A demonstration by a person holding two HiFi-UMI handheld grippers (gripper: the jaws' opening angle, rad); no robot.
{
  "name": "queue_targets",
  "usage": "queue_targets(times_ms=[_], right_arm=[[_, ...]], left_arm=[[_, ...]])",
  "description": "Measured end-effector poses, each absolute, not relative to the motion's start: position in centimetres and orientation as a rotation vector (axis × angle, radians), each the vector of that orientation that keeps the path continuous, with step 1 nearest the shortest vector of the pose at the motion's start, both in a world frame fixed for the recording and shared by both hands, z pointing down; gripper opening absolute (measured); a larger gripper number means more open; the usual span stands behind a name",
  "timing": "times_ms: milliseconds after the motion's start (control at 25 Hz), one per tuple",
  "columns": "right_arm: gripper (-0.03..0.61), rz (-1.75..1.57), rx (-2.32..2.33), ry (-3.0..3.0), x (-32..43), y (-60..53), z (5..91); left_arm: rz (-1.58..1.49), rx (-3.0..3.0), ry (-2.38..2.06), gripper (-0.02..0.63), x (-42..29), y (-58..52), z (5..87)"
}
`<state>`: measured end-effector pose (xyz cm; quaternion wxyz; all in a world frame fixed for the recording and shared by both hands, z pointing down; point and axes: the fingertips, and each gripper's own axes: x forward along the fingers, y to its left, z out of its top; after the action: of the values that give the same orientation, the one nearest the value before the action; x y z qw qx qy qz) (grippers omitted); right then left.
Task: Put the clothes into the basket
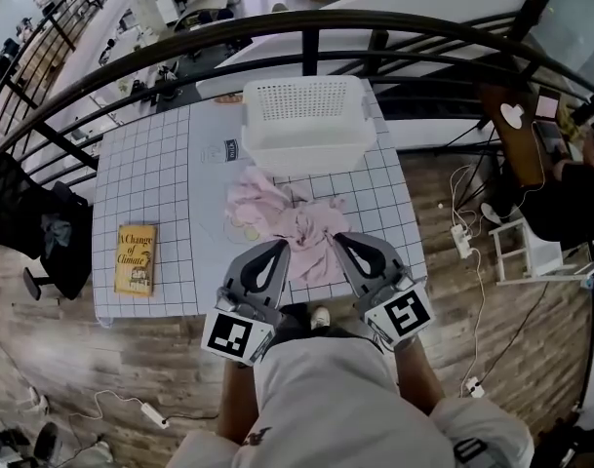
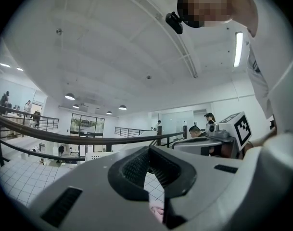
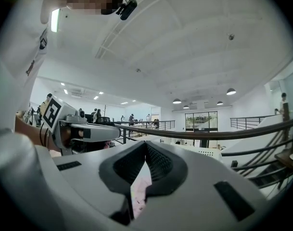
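**Head view: clothes not yet in the basket**

The crumpled pink cloth garment (image 1: 292, 224) lies on the white gridded table (image 1: 140, 174), just in front of the white perforated plastic basket (image 1: 306, 149), which looks empty. The left gripper (image 1: 280, 247) and right gripper (image 1: 340, 239) sit at the garment's near edge. Both have their jaws closed tip to tip, with nothing visibly pinched. Judging from this, gripping, lifting and dropping all remain to be done.
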<state>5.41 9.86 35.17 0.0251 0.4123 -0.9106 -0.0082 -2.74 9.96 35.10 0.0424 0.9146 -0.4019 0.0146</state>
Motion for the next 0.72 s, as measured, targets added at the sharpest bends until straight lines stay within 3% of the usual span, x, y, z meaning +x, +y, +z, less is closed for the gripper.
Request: queue_targets(times_ms=[720], right_arm=[[0.015,0.018,1.344,-2.749,4.6,2.2,36.2]], left_arm=[[0.049,2.804,-1.136,0.002,-3.9,2.1,36.1]])
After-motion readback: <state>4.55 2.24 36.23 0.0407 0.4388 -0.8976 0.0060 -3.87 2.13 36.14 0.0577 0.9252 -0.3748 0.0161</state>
